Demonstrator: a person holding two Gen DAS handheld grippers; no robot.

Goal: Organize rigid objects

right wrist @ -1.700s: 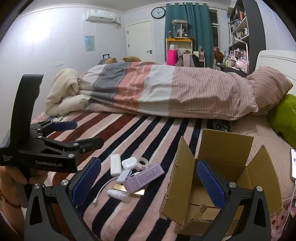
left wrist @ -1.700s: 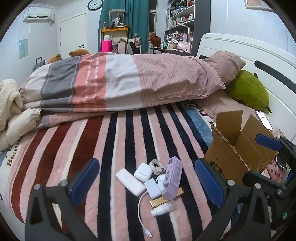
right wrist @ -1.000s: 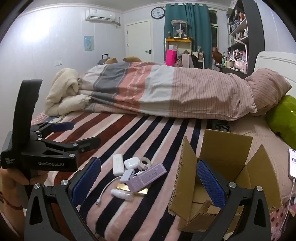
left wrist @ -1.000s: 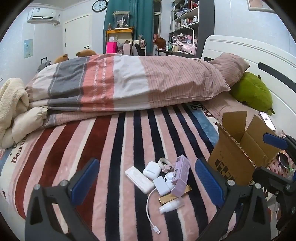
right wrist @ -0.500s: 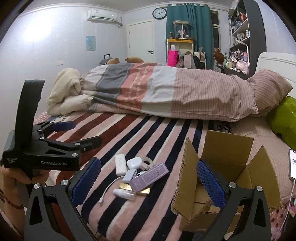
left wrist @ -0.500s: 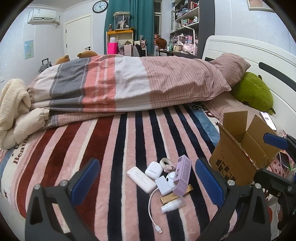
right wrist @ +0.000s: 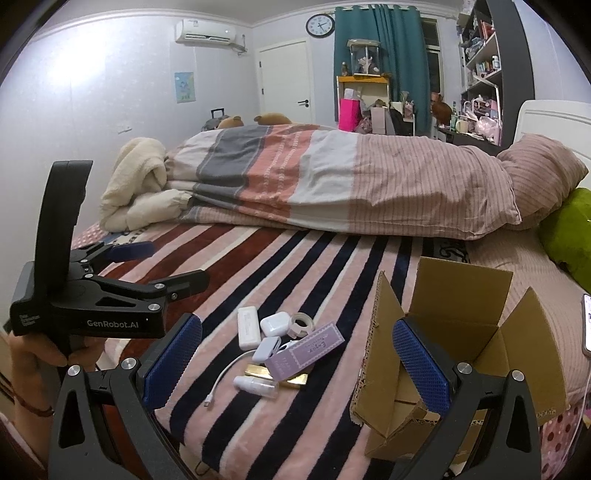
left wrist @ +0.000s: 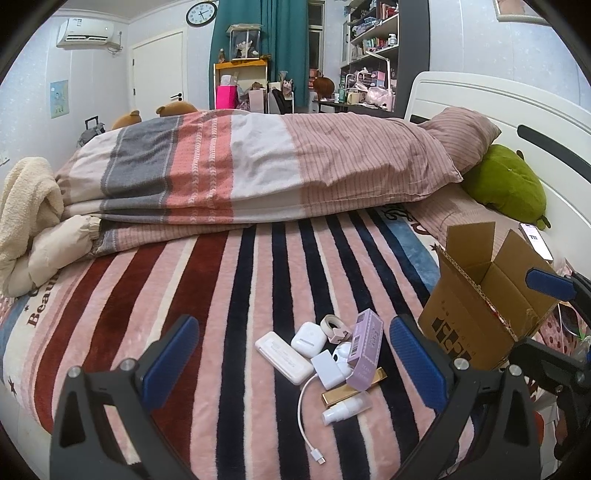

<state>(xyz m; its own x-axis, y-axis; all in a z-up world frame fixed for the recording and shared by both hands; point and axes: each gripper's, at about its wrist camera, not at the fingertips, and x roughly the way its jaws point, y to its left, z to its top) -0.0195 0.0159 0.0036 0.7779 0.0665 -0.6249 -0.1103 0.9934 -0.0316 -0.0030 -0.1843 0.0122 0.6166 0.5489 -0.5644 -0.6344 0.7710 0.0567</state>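
Lying clustered on striped blanket [left wrist: 229, 332]: lilac carton [left wrist: 365, 349], earbud case [left wrist: 308, 343], tape roll [left wrist: 332, 325], cable [left wrist: 306, 417]; left gripper [left wrist: 291, 363] fingers wide apart, empty. Cardboard box [left wrist: 476, 317] beside; print unreadable.

Right view: right gripper [right wrist: 295, 363] spread, empty; box partly hidden behind finger; "GenRobot.AI" on left gripper.

White lettering "GenRobot.AI" is printed on the black body of the left gripper [right wrist: 155, 273]. The striped blanket [left wrist: 207, 295] carries dark lettering "Bea", cut off at its left edge. Print on the purple box [right wrist: 306, 349], the cardboard box [left wrist: 476, 317] and the wall clock [right wrist: 320, 25] is illegible.
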